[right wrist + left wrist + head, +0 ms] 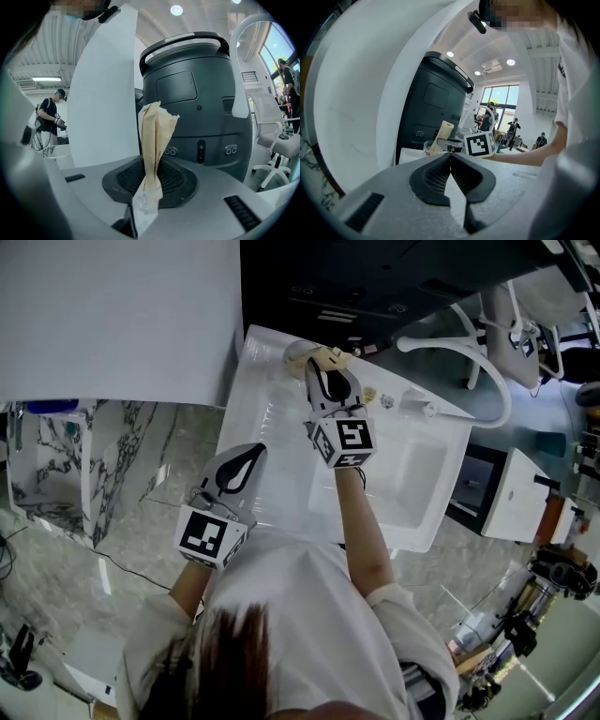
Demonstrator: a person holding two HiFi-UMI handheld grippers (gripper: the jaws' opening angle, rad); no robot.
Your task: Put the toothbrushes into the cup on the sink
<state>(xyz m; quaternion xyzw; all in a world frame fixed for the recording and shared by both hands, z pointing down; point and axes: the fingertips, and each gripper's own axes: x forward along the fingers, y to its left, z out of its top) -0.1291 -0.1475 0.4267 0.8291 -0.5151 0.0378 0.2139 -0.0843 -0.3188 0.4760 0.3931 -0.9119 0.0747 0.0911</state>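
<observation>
Right gripper (151, 161) clamps a paper-wrapped toothbrush (154, 133); the head view adds the cup (298, 352) beside it at the sink's (272, 437) far edge; left gripper (450, 157) closed, empty.

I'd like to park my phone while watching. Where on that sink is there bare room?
The sink ledge left of the basin, between the cup and the left gripper, is bare; the basin looks empty too. The back corner is crowded: cup, right gripper with its wrapped toothbrush, then tap fittings.
</observation>
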